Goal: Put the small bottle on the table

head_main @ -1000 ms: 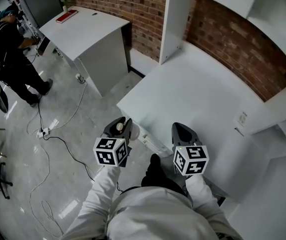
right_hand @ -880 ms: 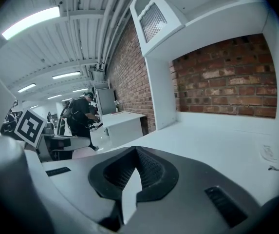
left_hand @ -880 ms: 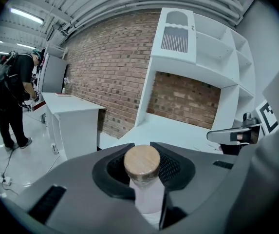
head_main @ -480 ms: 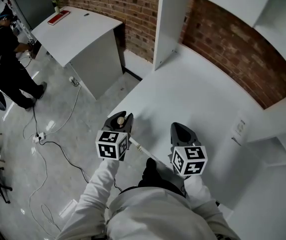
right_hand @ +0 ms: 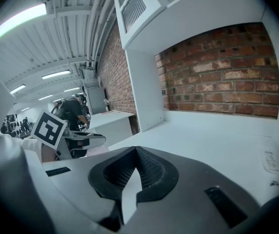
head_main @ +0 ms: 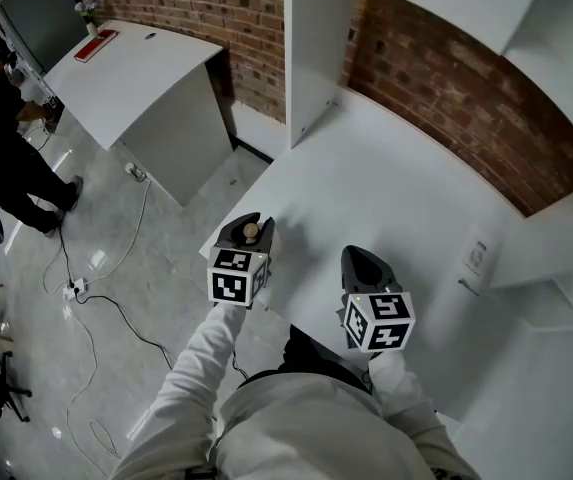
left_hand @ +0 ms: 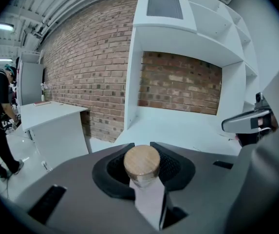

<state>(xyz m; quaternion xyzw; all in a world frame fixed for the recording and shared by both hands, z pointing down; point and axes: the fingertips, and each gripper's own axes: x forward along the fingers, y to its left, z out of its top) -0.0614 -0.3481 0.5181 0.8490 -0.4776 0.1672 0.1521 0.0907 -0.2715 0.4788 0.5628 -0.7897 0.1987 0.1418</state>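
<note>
A small clear bottle with a round wooden cap (left_hand: 141,164) stands upright between the jaws of my left gripper (left_hand: 142,150), which is shut on it. In the head view the cap (head_main: 251,230) and the left gripper (head_main: 249,232) hang over the near left corner of the white table (head_main: 396,178). My right gripper (head_main: 359,258) is beside it, over the table's front edge. Its jaws meet at the tips (right_hand: 137,151) with nothing between them. The table top (left_hand: 178,126) stretches ahead of both grippers to the brick wall.
A white upright panel (head_main: 311,48) and shelving bound the table at the back and right. A wall socket plate (head_main: 476,256) lies at the table's right. A second white desk (head_main: 131,68) with a red item (head_main: 97,45) stands far left, near a person (head_main: 1,138). Cables (head_main: 96,278) trail over the floor.
Both grippers have moved forward toward the table. The left one, still holding the bottle, has gone from over the floor to above the table's near left corner.
</note>
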